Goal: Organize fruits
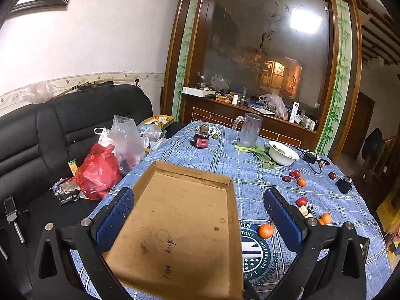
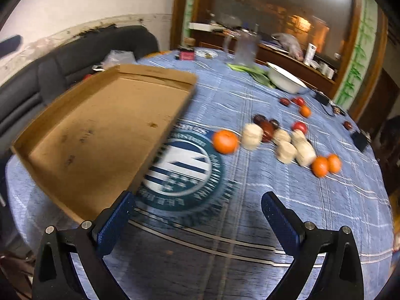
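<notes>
A blue cloth covers the desk (image 2: 250, 225). The cardboard tray (image 2: 100, 130) is bare. Both left tongs (image 1: 198, 215) and right tongs (image 2: 197, 215) gape, holding nothing. Oranges (image 2: 225, 141) lie beside it; grabbing one probably comes next.

Left gripper (image 1: 198, 208) and right gripper (image 2: 197, 212), jaws wide.

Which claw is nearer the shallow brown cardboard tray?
Left. The left claw is open around the shallow brown cardboard tray, straddling its sides. The right claw hangs open beside the tray's near corner, over the blue cloth.
</notes>
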The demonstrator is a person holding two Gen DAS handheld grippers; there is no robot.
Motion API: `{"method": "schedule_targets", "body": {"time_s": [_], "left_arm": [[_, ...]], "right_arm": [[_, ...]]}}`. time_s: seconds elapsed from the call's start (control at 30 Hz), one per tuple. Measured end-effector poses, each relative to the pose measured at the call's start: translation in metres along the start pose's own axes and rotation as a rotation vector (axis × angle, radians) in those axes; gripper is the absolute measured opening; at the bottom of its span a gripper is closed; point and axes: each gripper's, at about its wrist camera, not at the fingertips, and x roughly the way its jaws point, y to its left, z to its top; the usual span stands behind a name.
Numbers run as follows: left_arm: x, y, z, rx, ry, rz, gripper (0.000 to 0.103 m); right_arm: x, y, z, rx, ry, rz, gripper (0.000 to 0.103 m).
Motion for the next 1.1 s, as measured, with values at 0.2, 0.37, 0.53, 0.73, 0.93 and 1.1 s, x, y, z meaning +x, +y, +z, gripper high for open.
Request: {"method": "schedule_targets", "body": {"time_s": [0.2, 0.37, 0.53, 0.73, 0.93, 1.1], "left_arm": [[-0.001, -0.018, -0.002, 0.043, 0.009, -0.013, 0.103], [0.009, -0.051, -0.011, 0.111, 0.046, -0.063, 0.103], [0.04, -0.095, -0.033, 0.19, 0.163, -0.156, 0.103], [0.068, -0.127, -0.053, 0.243, 0.25, -0.22, 0.103], [0.102, -0.134, -0.06, 0.229, 0.336, -0.23, 0.094], [0.131, -0.141, -0.064, 0.229, 0.414, -0.275, 0.073]], "right_arm": [[-0.013, -0.043, -0.002, 0.092, -0.033, 0.014, 0.102], [-0.036, -0.116, -0.017, 0.204, -0.073, -0.1, 0.102], [-0.048, -0.181, -0.027, 0.256, -0.073, -0.196, 0.102], [-0.047, -0.214, -0.024, 0.279, -0.072, -0.193, 0.102], [-0.024, -0.226, -0.017, 0.294, -0.052, -0.114, 0.098], [0.009, -0.246, -0.01, 0.332, 0.01, -0.079, 0.08]]}}
